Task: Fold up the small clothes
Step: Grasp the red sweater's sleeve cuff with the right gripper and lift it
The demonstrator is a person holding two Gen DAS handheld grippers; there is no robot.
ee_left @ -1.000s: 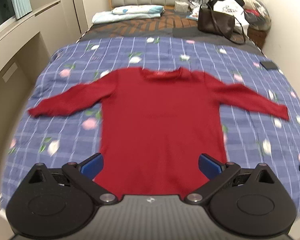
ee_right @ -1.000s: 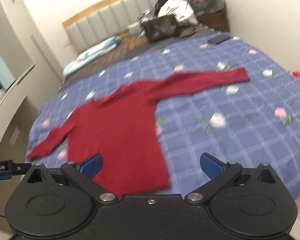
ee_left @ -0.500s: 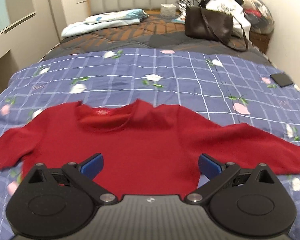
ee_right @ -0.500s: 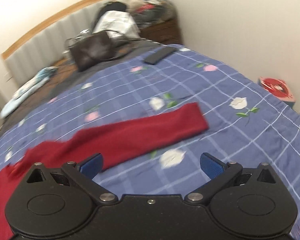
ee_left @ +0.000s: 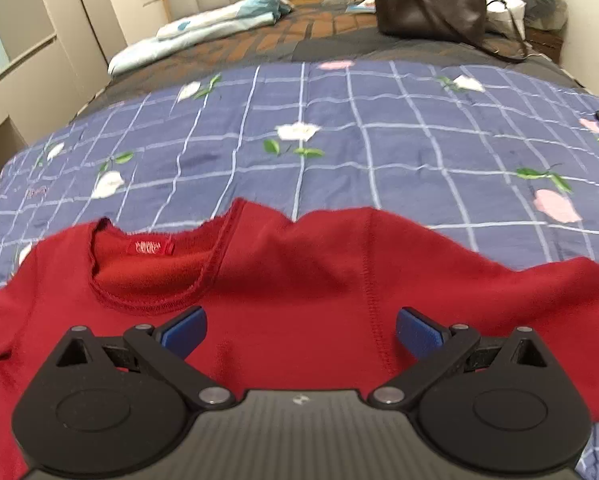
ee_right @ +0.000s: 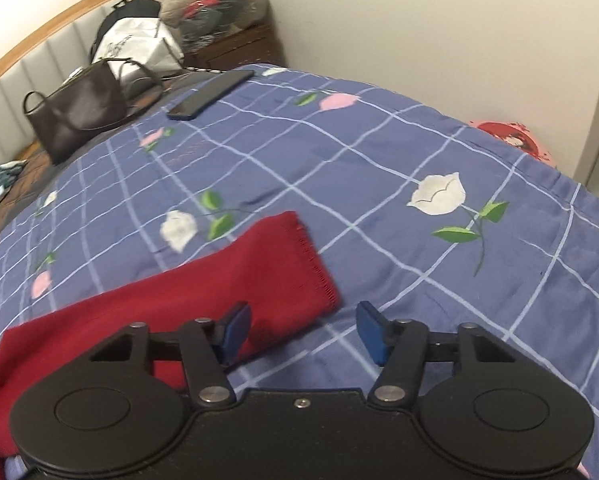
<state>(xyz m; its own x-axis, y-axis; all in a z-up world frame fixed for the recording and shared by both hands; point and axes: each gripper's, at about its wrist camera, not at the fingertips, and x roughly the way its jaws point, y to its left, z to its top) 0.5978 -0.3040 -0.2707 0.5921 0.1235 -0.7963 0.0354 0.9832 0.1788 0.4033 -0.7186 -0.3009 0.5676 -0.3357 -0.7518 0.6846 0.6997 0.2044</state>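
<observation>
Sweater (ee_left: 319, 280) flat on bed (ee_left: 339, 128); both jaws open, empty. Right gripper (ee_right: 303, 330) straddles cuff (ee_right: 299, 264) corner: pinch hem squarely. Left gripper (ee_left: 301, 326) over shoulder anchors fold line.

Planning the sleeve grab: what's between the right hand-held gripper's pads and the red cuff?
Nothing. In the right wrist view, the right hand-held gripper is open, directly over the sweater cuff; only bare quilt lies around it.

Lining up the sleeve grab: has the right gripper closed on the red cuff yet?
No. The right gripper is open, its fingers apart around the cuff corner.
</observation>
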